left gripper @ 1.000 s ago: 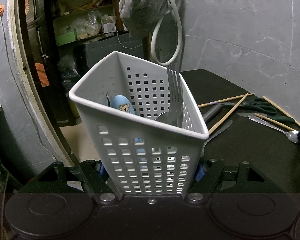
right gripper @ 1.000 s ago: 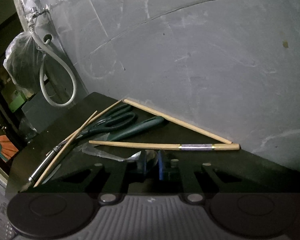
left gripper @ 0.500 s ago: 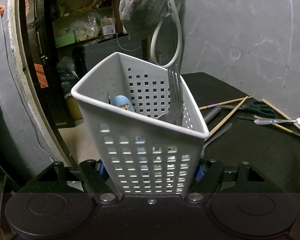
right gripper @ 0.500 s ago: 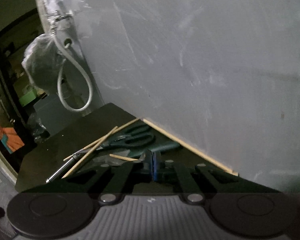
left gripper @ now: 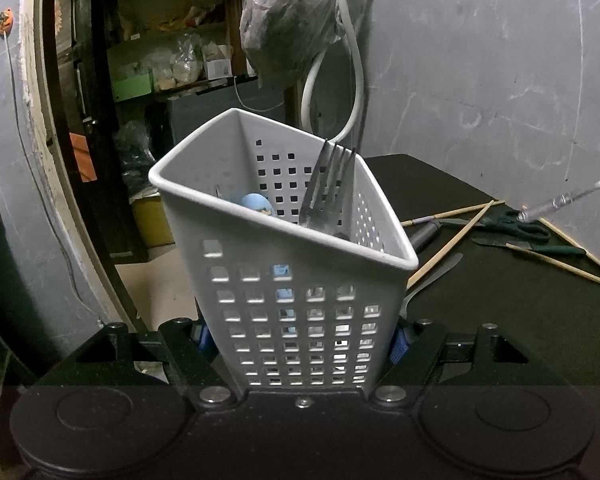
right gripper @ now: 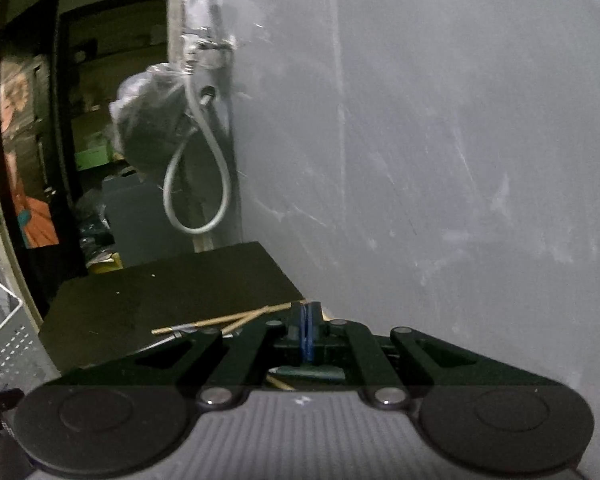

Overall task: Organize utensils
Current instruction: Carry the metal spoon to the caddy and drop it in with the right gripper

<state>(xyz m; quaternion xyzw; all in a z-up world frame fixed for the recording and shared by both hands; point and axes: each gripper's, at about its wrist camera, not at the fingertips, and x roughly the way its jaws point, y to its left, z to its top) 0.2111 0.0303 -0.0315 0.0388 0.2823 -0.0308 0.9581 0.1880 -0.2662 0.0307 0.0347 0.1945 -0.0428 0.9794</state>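
Left tool (left gripper: 302,340) clamps the white perforated plastic basket (left gripper: 284,240), which holds a steel fork (left gripper: 328,192), tines up, and a blue-handled utensil (left gripper: 256,204). Right tool (right gripper: 308,334) is pressed together; what it holds is unclear. Wooden chopsticks (left gripper: 452,236) lie on the black bench (left gripper: 500,320).

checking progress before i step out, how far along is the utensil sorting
Partly done. A fork and a blue-handled utensil already stand in the white caddy, which the left tongs grip. The right tongs are shut; a spoon hangs above the table. Chopsticks, scissors and a knife remain out.
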